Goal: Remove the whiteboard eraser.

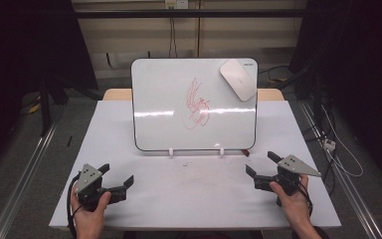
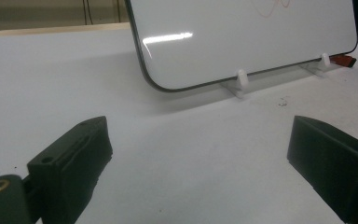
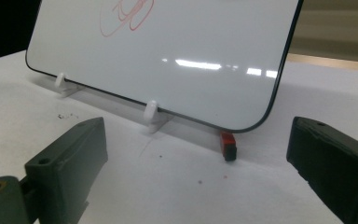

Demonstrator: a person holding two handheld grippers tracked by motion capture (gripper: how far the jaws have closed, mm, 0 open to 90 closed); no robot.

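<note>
Whiteboard (image 1: 169, 107) carries a red scribble (image 1: 197, 104); both grippers, left (image 1: 115, 176) and right (image 1: 261, 165), wide open, empty. Probably reaching for eraser (image 1: 238, 78) next.

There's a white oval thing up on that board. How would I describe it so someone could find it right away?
Start at the whiteboard propped upright in the middle of the table. Look to its top right corner, where the white oval eraser sits tilted on the board's face. It is the one raised, solid thing there; the red scribble beside it is flat.
</note>
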